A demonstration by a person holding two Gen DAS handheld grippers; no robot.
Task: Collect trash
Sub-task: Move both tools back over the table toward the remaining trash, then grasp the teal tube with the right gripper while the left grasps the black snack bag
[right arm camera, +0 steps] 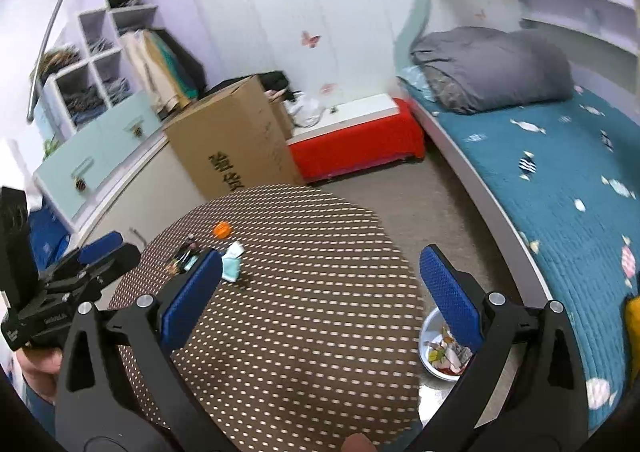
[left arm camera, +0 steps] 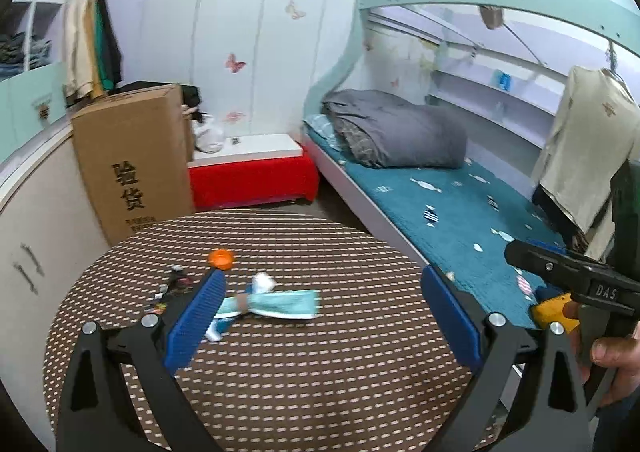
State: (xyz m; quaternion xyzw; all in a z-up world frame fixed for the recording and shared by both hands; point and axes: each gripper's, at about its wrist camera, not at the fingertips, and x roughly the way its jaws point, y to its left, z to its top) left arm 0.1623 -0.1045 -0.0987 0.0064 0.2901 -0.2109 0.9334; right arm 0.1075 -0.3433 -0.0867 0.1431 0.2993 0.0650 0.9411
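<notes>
A round table (left arm camera: pixel 280 364) with a brown dotted cloth holds trash: a teal wrapper (left arm camera: pixel 280 303), a white crumpled scrap (left arm camera: pixel 264 282), an orange cap (left arm camera: pixel 221 258) and small dark scraps (left arm camera: pixel 178 284). My left gripper (left arm camera: pixel 320 316) is open above the table, its left pad just in front of the wrapper. In the right wrist view the same trash lies at the table's far left: wrapper (right arm camera: pixel 232 264), cap (right arm camera: pixel 222 229). My right gripper (right arm camera: pixel 320 292) is open and empty over the table (right arm camera: pixel 300 332). A white bin (right arm camera: pixel 440 352) with trash stands on the floor to the right.
A cardboard box (left arm camera: pixel 136 160) and a red bench (left arm camera: pixel 252 176) stand behind the table. A bed with a teal cover (left arm camera: pixel 460 220) runs along the right. Cabinets (left arm camera: pixel 36 236) line the left. The right gripper's body (left arm camera: pixel 576 280) shows at the left view's right edge.
</notes>
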